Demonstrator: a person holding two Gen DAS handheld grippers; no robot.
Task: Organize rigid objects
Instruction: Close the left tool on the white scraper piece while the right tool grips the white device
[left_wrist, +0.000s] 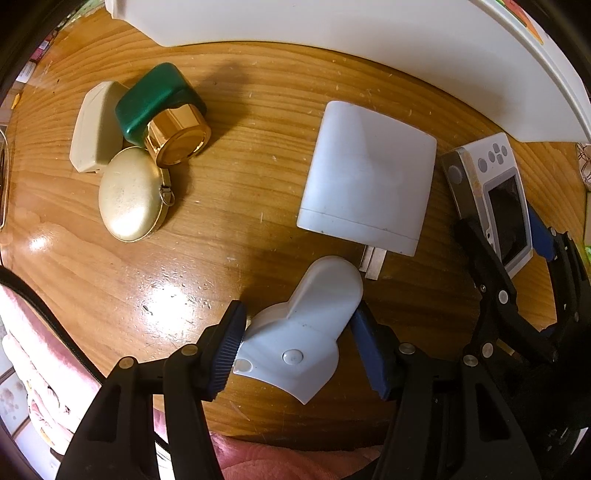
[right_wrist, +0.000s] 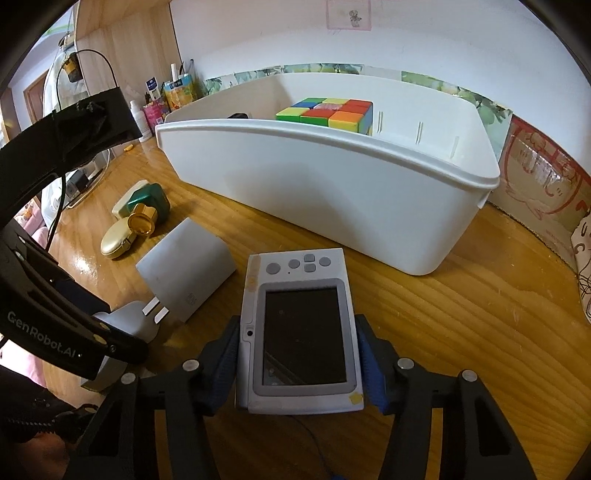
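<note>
My left gripper (left_wrist: 299, 343) is shut on a pale grey plastic piece (left_wrist: 295, 332) just above the wooden table (left_wrist: 229, 206). My right gripper (right_wrist: 299, 362) is shut on a white handheld device with a dark screen (right_wrist: 303, 332); the device also shows in the left wrist view (left_wrist: 498, 195). A white charger block (left_wrist: 365, 177) with metal prongs lies between them. A white bin (right_wrist: 332, 184) stands behind, holding a colourful puzzle cube (right_wrist: 327, 114). At the left lie a green bottle with a gold cap (left_wrist: 162, 110), a gold oval case (left_wrist: 129, 194) and a cream box (left_wrist: 94, 127).
A cardboard box (right_wrist: 543, 192) stands behind the bin at the right. Bottles and small containers (right_wrist: 162, 103) crowd the far left of the table. Pink cloth (left_wrist: 33, 354) lies beyond the table's near left edge.
</note>
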